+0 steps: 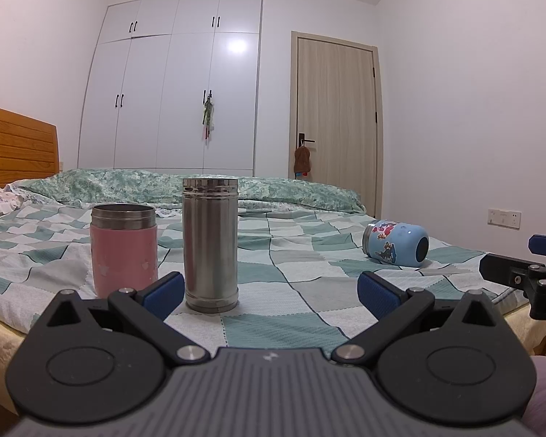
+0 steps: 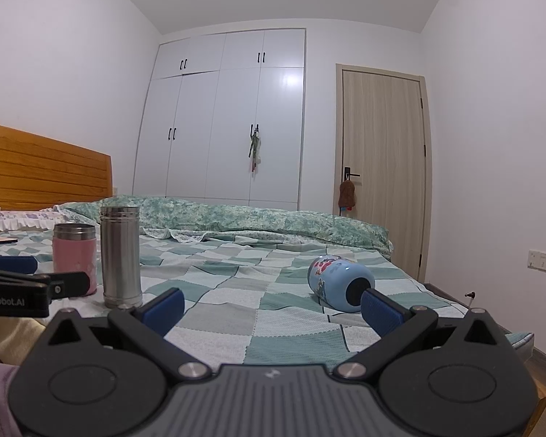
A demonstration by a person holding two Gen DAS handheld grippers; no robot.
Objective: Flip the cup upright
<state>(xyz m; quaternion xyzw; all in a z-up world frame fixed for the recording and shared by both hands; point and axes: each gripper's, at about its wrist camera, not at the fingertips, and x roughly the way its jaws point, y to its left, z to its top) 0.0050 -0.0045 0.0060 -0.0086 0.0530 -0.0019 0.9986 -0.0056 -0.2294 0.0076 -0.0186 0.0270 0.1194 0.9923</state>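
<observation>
**Blue cup down on its side, both grippers open and empty**

The blue cup (image 2: 340, 282) lay on its side on the checked bedspread (image 2: 236, 313), dark base end towards us, steel-rimmed mouth pointing away and to the left. We had the right gripper (image 2: 271, 304) spread wide with nothing in it; its right pad sat just in front of the cup's base, not clearly touching. The left gripper (image 1: 271, 289) was equally wide and empty, aimed at the steel flask (image 1: 210, 244) with the pink cup (image 1: 124, 251) just beside it, both upright and well apart from the blue cup.

Our read on the step: take it with the right, straddle the barrel mid-body rather than the rounded base end, close squarely, then rotate mouth-up. Soft bedding meant a risk of the cup rolling on first contact, and of tipping at set-down, so we'd press it flat before releasing.
</observation>
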